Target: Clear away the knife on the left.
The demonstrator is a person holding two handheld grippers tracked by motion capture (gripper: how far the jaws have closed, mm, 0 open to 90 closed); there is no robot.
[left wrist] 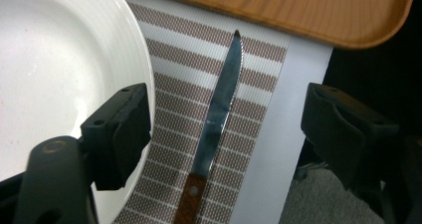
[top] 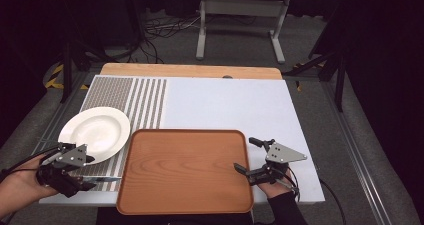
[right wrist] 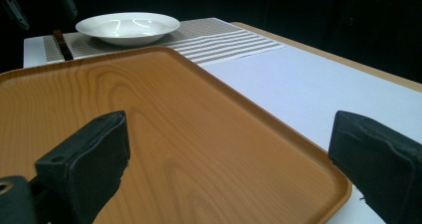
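**Left gripper lines up on the knife beside the plate**

The steel-bladed, serrated table knife with a dark wooden handle (left wrist: 215, 124) lies flat on the brown-and-white striped woven placemat (left wrist: 259, 77), in the narrow strip between the white round ceramic plate (left wrist: 54, 59) and the near left corner of the rectangular wooden serving tray (left wrist: 308, 10). Its tip points toward the tray's edge and stops just short of it; its handle lies toward the person.

The left gripper (left wrist: 224, 134) hangs over the knife with its jaws spread to either side of the blade, one above the plate's rim, the other past the edge of the mat. Nothing is gripped: the pads stand clear of the knife. In the high view it sits at the table's near left corner (top: 70, 170).

The right gripper (right wrist: 229, 154) hovers at the tray's right edge, jaws apart and empty, seen in the high view too (top: 250, 157).

The step in hand appears to be the approach for picking up the knife. The next move likely calls for lowering the left gripper to the mat and closing across the thin blade or the handle. The handle looks the better hold, and the plate rim close by leaves little room on that side.
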